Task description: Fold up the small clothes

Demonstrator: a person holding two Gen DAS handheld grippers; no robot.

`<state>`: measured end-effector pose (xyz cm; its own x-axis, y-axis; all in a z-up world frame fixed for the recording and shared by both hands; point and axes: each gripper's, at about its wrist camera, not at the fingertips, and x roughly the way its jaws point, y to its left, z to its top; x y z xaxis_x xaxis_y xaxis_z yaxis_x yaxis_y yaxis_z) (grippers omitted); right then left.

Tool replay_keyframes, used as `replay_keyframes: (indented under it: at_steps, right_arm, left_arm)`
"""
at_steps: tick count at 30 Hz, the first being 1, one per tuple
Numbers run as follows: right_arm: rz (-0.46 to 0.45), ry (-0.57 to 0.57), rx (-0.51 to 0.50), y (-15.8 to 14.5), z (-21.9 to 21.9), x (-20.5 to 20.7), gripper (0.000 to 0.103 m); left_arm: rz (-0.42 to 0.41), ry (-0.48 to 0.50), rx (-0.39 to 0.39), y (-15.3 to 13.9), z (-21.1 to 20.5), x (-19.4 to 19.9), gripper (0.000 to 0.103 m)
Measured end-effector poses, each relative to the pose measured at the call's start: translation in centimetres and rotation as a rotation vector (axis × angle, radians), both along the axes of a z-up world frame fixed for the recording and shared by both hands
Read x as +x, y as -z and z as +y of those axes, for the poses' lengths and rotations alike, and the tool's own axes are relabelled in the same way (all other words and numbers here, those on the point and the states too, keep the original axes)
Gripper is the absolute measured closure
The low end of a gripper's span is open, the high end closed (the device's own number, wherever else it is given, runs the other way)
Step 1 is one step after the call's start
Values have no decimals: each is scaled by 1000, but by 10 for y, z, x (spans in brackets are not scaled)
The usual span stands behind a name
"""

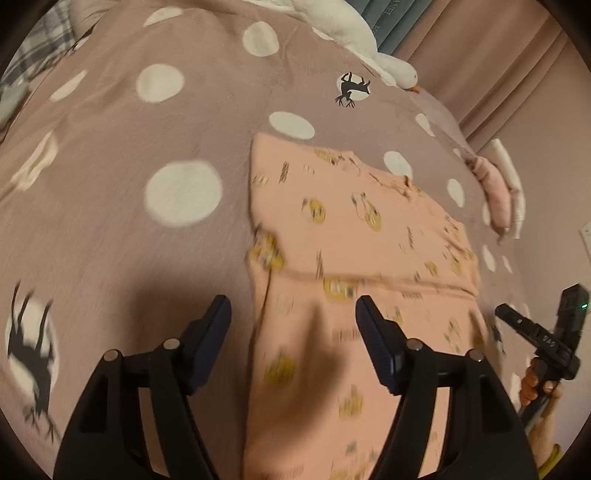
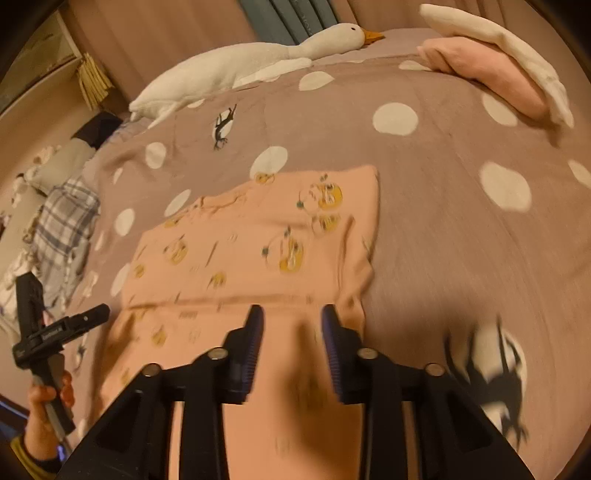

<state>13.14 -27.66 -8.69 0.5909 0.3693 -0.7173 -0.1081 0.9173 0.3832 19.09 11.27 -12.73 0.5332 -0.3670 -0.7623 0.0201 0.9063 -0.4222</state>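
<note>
Squaring up the pink garment before our next fold

The pink printed garment (image 1: pixel 354 229) lies flat on the dotted bedspread (image 1: pixel 110 147), one crease running across it. We hold the left gripper (image 1: pixel 293 314) wide apart and the right gripper (image 2: pixel 291 325) partly apart, both empty above the near panel; we should pinch both near corners evenly and lift together.

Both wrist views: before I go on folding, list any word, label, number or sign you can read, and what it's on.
Teal book spines behind the bed: pale lettering, cut off and blurred, not readable.
Black handheld gripper in the left wrist view: small grey marking, unreadable.
Same kind of marking on the other black gripper's body: blurred, unreadable.
Peach printed garment on the mauve dotted bedspread: short dark marks that may be words, too blurred to read.
</note>
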Motion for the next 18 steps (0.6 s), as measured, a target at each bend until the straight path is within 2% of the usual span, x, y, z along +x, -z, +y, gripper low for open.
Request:
replay_keyframes:
  at_steps: [3, 7, 9, 11, 14, 18]
  right_arm:
    - [30, 9, 26, 7, -15, -24, 63]
    - [70, 62, 63, 20, -37, -52, 63]
    - [99, 81, 105, 28, -49, -63, 62]
    - [157, 69, 157, 41, -54, -71, 56]
    - [184, 32, 223, 51, -53, -81, 56]
    - [211, -23, 300, 55, -43, -97, 56]
  left_arm:
    - [39, 11, -71, 7, 15, -27, 28]
    - [98, 27, -153, 24, 23, -60, 28]
    - [102, 38, -207, 29, 25, -76, 28]
    - [102, 54, -267, 31, 25, -87, 28]
    - [115, 81, -355, 34, 21, -100, 28]
    - [118, 100, -410, 34, 18, -116, 30]
